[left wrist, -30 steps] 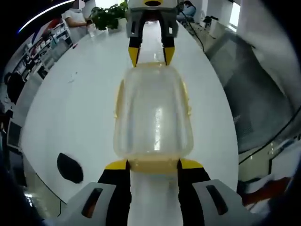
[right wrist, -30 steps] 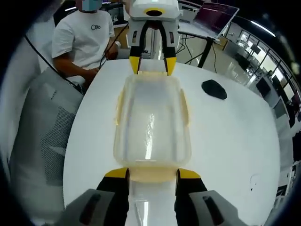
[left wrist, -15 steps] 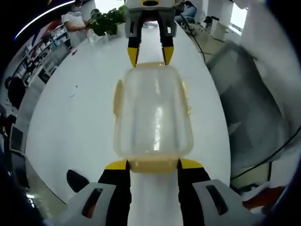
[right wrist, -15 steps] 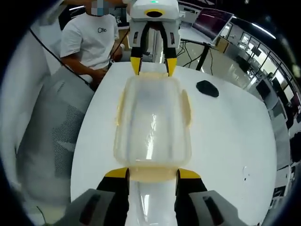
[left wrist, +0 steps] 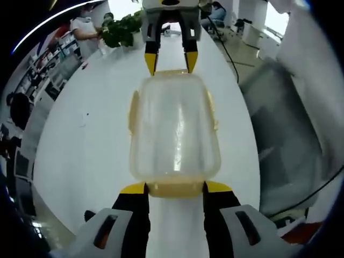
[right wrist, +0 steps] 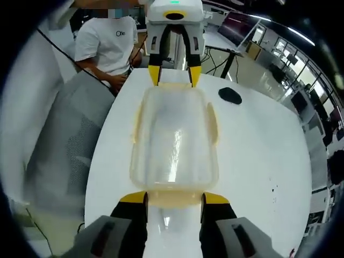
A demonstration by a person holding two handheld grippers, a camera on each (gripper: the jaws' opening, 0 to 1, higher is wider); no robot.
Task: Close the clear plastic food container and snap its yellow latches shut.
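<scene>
Container, clear plastic, oblong, with yellow latches along its long sides; seen from above in the left gripper view, over the white table, lengthwise between the two grippers. Whether it rests on the table or is lifted off it cannot be told. Lid appears seated on the body; side latches lie against the walls, though whether they are snapped cannot be told.

Left gripper: jaws rise from the bottom of its own view, yellow tips spread to either side of the near yellow end latch, touching the container's near end. In the right gripper view it stands at the far end, jaws apart across that end.

Right gripper: same posture in its own view, tips apart, bracketing the near end latch. In the left gripper view it meets the container's far end, jaws apart.

Surroundings: black computer mouse on the table, well apart from the container; grey mesh chair beside the table; seated person in a white T-shirt; potted green plant at the far end; open laptop on a neighbouring desk.
</scene>
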